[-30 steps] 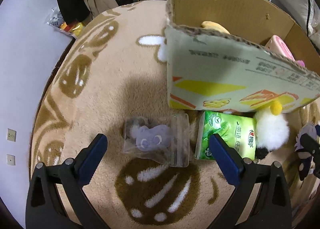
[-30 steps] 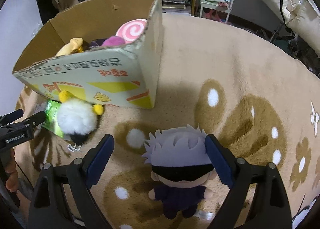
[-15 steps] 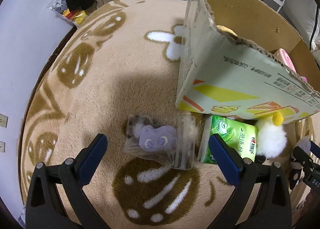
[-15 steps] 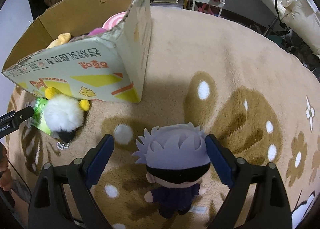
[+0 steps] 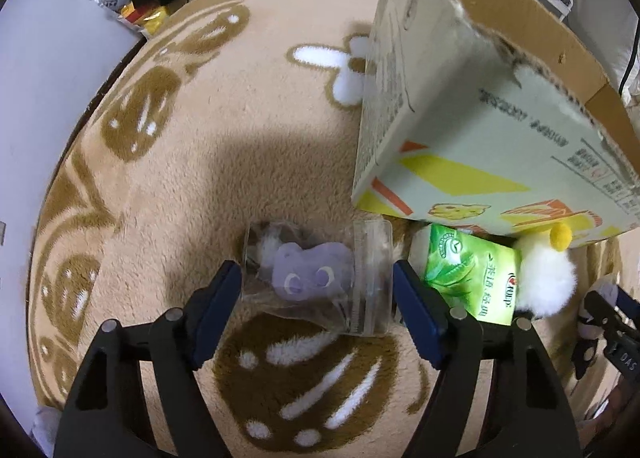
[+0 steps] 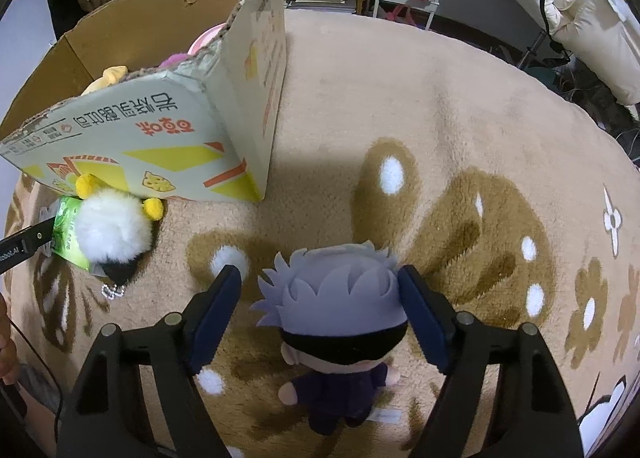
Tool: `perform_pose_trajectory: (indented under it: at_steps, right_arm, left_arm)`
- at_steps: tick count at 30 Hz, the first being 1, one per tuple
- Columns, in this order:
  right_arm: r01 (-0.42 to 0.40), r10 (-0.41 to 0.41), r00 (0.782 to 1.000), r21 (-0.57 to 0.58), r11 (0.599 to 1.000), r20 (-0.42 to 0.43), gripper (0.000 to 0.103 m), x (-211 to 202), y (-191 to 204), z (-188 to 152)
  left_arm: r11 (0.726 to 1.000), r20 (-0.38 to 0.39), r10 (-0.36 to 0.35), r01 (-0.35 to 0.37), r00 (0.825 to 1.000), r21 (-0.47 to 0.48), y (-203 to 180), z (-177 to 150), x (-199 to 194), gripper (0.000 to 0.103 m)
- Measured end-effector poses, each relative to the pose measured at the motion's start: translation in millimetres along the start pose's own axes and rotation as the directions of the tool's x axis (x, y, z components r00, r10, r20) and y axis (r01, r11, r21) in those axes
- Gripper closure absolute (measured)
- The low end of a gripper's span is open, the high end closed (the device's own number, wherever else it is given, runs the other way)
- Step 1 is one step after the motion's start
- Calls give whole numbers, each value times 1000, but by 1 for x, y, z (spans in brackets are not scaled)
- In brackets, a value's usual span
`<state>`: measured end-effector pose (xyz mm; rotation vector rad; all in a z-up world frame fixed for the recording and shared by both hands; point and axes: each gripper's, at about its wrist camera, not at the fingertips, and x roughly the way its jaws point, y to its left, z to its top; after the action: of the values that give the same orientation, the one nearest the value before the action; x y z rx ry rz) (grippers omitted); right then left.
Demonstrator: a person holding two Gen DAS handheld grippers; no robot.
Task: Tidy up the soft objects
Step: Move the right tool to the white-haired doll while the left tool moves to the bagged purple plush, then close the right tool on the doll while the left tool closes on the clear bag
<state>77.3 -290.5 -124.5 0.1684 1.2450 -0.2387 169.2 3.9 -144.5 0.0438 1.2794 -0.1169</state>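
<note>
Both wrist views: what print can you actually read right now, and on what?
"百草味", upside down in orange: cardboard box front panel.
Larger black characters beside it: upside down, not surely readable.
"obot.AI", partial: left gripper's black arm at the frame edge.
Green tissue pack: Chinese characters and a red logo, too blurred.
Box small print: too small.

Box (image 6: 132, 138) contents mostly hidden; perhaps plush toys inside

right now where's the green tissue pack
In the left wrist view, the green tissue pack lies on the rug right of the bagged purple plush, below the cardboard box.
</note>
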Motion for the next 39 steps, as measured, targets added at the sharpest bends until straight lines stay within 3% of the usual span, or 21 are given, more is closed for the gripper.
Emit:
perform_pose_trajectory:
  at_steps: [3, 12, 14, 20, 22, 28, 33, 35, 39]
  right_arm:
    - [11, -11, 1000, -4, 1000, 1, 25, -1, -1, -1]
    - [30, -30, 999, 10, 999, -25, 26, 8, -10, 1]
    - [35, -34, 999, 24, 999, -14, 38, 6, -14, 3]
    - [22, -21, 1000, 50, 998, -15, 42, 8, -23, 7]
    - [25, -25, 1000, 39, 999, -10, 43, 8, -22, 8]
    - [-61, 61, 998, 29, 998, 17, 44, 0, -16, 6]
    - [-74, 74, 997, 0, 997, 21, 44, -2, -4, 2]
    - [-84, 84, 996, 16, 996, 39, 45, -5, -5, 2]
    - [-113, 109, 988, 30, 993, 113, 45, -24, -3, -3]
  left_arm:
    - [1000, 0, 4, -4, 1000, -4, 1, 0, 3, 27]
    - [999, 5, 25, -25, 1000, -21, 5, 4, 10, 27]
    - [1000, 8, 26, -25, 1000, -19, 4, 4, 9, 27]
    - [1000, 36, 15, -15, 999, -9, 3, 1, 4, 31]
    - [1000, 41, -3, 4, 999, -4, 2, 0, 1, 47]
    - [1000, 38, 3, -3, 999, 5, 1, -2, -2, 48]
    - [1000, 33, -13, 14, 999, -13, 5, -3, -3, 49]
    - [999, 35, -35, 35, 999, -22, 7, -4, -6, 57]
    - [999, 49, -44, 45, 998, -30, 6, -6, -13, 63]
